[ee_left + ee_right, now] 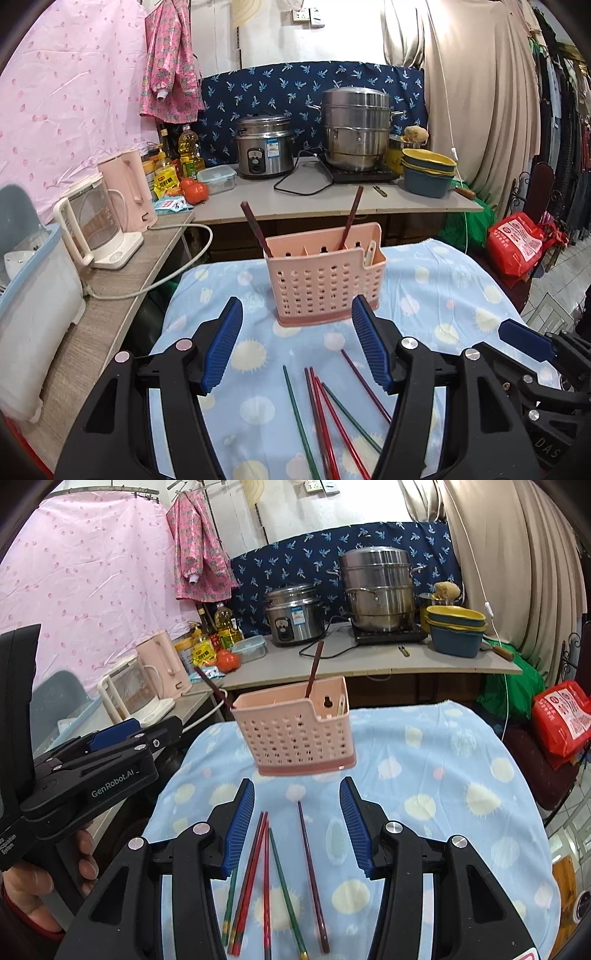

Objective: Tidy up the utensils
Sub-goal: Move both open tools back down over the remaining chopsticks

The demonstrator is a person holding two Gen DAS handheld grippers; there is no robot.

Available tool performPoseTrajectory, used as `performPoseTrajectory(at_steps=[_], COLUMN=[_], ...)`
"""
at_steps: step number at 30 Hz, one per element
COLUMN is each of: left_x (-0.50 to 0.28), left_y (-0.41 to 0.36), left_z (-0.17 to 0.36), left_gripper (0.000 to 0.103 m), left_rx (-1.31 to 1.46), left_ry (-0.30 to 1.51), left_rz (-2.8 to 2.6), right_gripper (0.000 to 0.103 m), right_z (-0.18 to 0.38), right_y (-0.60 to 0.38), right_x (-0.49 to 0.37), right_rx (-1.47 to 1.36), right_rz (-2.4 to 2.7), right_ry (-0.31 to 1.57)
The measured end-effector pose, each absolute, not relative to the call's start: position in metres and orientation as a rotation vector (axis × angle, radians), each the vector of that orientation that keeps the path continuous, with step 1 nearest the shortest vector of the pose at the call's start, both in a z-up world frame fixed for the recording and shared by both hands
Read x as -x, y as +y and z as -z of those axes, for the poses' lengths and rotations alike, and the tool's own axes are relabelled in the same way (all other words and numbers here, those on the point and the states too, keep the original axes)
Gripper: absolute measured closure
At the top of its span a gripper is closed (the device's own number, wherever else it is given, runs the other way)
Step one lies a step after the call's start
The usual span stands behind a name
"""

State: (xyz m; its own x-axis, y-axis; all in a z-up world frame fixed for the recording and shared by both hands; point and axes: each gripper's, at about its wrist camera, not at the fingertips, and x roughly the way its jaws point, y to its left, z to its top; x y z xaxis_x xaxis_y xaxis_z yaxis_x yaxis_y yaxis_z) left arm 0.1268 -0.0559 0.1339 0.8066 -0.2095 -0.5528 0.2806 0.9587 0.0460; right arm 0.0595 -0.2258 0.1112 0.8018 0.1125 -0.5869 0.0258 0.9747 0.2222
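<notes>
A pink perforated utensil holder stands on the blue patterned cloth, with two dark brown utensils and a cream one sticking out of it. Several coloured chopsticks, red, green and purple, lie loose on the cloth in front of it. My left gripper hovers open above the chopsticks, nothing between its blue pads. My right gripper is open too, over the same chopsticks and empty. In the right wrist view the left gripper shows at the left, held by a hand.
Behind the cloth, a counter carries a rice cooker, a steel steamer pot, stacked bowls, oil bottles and tomatoes. Kettles stand on a side shelf at the left. A red bag sits at the right.
</notes>
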Motion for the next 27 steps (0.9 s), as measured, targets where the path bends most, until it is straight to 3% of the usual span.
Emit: performPoseTrajectory(at_steps=[16,27], left_x=[-0.076,-0.052], left_y=[-0.031,-0.021], left_z=[-0.04,0.022], left_gripper=[0.045,0.045], left_rx=[-0.097,-0.12], left_ry=[0.792,0.914], left_rz=[0.24,0.221], right_gripper=[0.056,0.064], right_z=[-0.021,0.032], right_y=[-0.22,-0.219], right_x=[-0.011,-0.001], right_rx=[-0.223,-0.202], right_rz=[-0.014,0.02], right_ry=[0.85,0.938])
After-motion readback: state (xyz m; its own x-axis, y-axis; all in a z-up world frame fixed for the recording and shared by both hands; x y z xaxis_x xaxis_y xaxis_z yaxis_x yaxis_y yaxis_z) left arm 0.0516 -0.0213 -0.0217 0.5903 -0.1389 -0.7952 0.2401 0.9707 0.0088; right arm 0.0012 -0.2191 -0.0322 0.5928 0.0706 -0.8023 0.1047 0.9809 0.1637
